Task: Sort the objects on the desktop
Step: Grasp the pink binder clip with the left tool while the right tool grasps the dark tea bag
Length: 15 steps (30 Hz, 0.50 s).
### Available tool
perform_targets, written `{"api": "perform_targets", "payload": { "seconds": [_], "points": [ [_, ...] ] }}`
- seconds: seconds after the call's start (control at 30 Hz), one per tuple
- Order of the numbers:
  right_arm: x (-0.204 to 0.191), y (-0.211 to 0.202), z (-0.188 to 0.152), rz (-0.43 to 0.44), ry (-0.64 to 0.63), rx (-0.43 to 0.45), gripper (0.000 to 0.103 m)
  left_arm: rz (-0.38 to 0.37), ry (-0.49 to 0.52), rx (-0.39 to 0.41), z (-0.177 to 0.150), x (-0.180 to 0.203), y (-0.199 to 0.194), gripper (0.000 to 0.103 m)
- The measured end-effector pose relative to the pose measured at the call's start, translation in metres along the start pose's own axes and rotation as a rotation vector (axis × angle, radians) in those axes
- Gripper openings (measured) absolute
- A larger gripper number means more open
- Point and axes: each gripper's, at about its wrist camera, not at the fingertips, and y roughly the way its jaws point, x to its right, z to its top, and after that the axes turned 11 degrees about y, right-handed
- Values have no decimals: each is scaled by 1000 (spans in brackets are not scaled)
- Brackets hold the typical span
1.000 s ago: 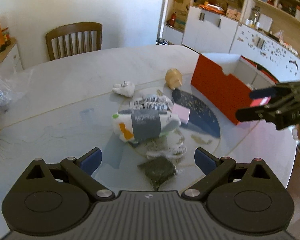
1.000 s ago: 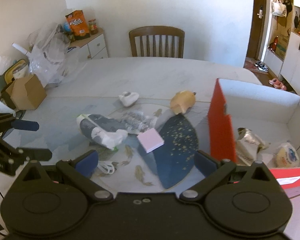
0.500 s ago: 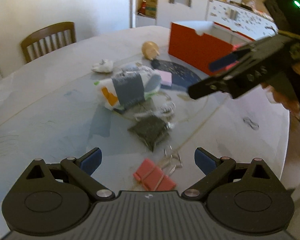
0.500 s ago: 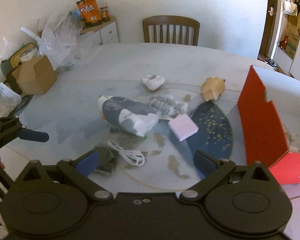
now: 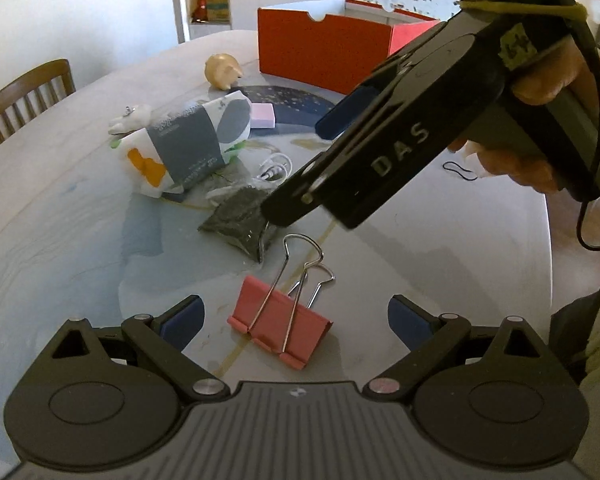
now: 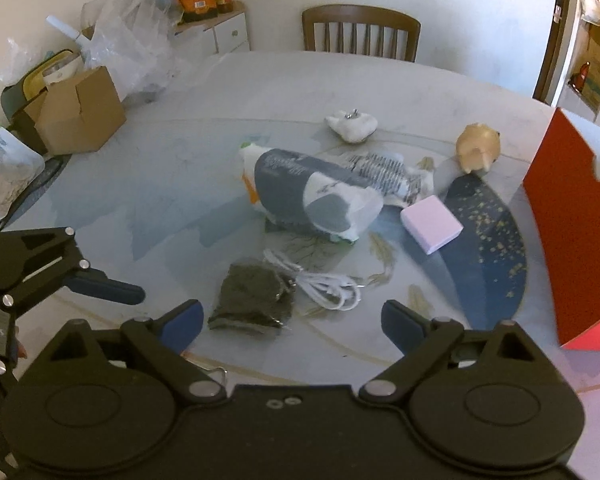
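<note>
1. Left gripper (image 5: 296, 322) low over the bench (image 5: 60, 208), jaws spread wide, nothing between the pads.
2. Pink binder clip (image 5: 280, 326) lying on the bench right between those spread jaws, touching neither pad, wire handles pointing away from the camera.
3. Right gripper (image 6: 292, 318) also with jaws spread, empty, hovering above the near edge of the bench; seen from the left wrist, crossing the upper right of the view, held in a hand (image 5: 572, 120).
4. Small dark packet (image 6: 252, 300) on the bench just ahead of the right gripper, nearer its left pad; coiled white cable (image 6: 324, 284) touching the packet's right side.
5. Beyond those, a soft tissue pack (image 6: 308, 196) in grey, white and orange lying on its side near the bench centre, with a black-and-white striped wrapper (image 6: 384, 176) just behind it.
6. Pink sticky-note block (image 6: 432, 224) just right of the tissue pack, on the rim of a dark blue gold-speckled disc (image 6: 488, 252).
7. White figurine (image 6: 352, 124) and tan pig figurine (image 6: 478, 148) farther back, well apart from each other.
8. Red box (image 5: 332, 52) with white interior open at the top, standing on the right side of the bench, well apart from the binder clip.
9. Wooden chair (image 6: 360, 32) at the far edge; cardboard box (image 6: 80, 112) and plastic bags (image 6: 132, 48) off to the left.
</note>
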Motion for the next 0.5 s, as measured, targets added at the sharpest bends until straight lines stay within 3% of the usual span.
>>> {"api": "perform_targets", "payload": {
  "seconds": [0.4,0.5],
  "points": [
    [-12,27,0,-11,74,-48,91,-22,20,-16,-3,-7,7,76],
    [-14,32,1,-6,73,-61,83,-13,19,-11,-2,-8,6,68]
  ]
}}
